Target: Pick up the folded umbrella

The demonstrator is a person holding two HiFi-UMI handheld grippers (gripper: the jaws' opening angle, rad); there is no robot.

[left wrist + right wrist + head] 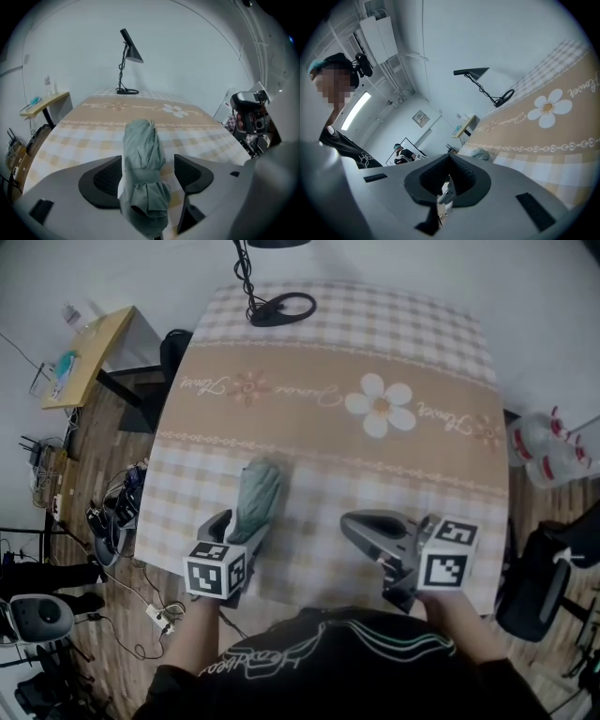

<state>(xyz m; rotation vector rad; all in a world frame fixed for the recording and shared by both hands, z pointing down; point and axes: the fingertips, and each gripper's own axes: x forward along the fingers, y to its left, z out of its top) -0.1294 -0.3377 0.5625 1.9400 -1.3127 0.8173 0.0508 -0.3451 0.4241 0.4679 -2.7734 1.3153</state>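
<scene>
The folded grey-green umbrella [255, 495] lies on the checked tablecloth near the table's front left, its length running away from me. My left gripper [238, 529] points steeply down over its near end and stands open, one jaw on each side. In the left gripper view the umbrella [143, 159] with its wrap strap fills the gap between the pads; a sliver of cloth shows beside the right pad [187, 174]. My right gripper [352, 524] hovers over the table's front right, shut and empty, its pads meeting [449, 161]. From there the umbrella [481, 153] shows small and off to the left.
A black desk lamp [126, 51] has its round base [281, 307] at the table's far edge. The table [422, 343] carries a daisy print. A wooden side desk [89, 352] and floor cables [122, 512] lie left. Bottles [544, 448] and a chair [548, 568] stand right.
</scene>
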